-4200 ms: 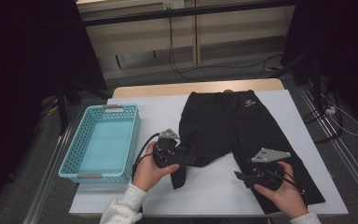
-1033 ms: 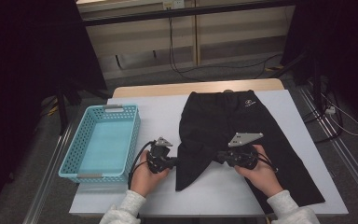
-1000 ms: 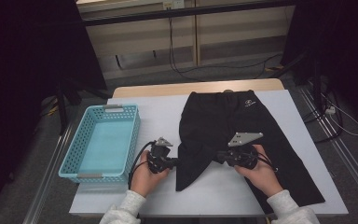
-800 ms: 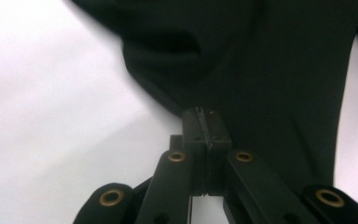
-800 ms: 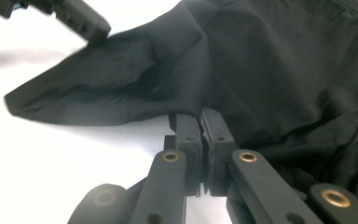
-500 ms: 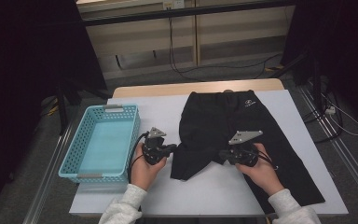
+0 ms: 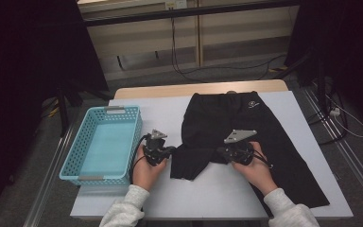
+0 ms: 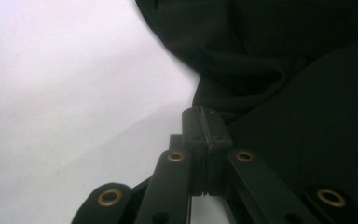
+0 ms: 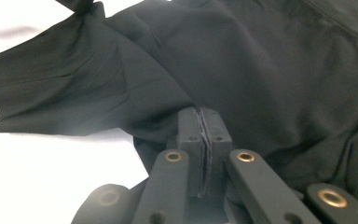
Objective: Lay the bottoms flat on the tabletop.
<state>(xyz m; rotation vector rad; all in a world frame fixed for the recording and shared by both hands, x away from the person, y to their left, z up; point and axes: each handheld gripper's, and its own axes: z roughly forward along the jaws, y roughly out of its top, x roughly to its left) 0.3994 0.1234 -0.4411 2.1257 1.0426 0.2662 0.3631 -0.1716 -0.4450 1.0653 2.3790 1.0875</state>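
Black pants [image 7: 246, 127] lie spread on the white table [image 7: 208, 198], waistband at the far side, with a small white logo on it. My left gripper [image 7: 170, 152] sits at the left edge of the bunched left leg. In the left gripper view its pads [image 8: 205, 122] are together at the cloth's edge; the jaws have just been opening a hair, with the hem at their tips. My right gripper [image 7: 220, 152] rests on the middle of the pants. In the right gripper view it [image 9: 200, 122] is shut, with a fold of black cloth gathered into its tips.
A light blue plastic basket [image 7: 82, 137], nothing in it, stands on the table's left side, right beside my left hand. Cables run over the floor behind the table. Bare white tabletop lies in front of the pants.
Four seconds ago my right gripper was near the front right edge; it now sits up and left on the pants. The left leg's cloth has been drawn a little leftward. Both hands barely shifted lately.
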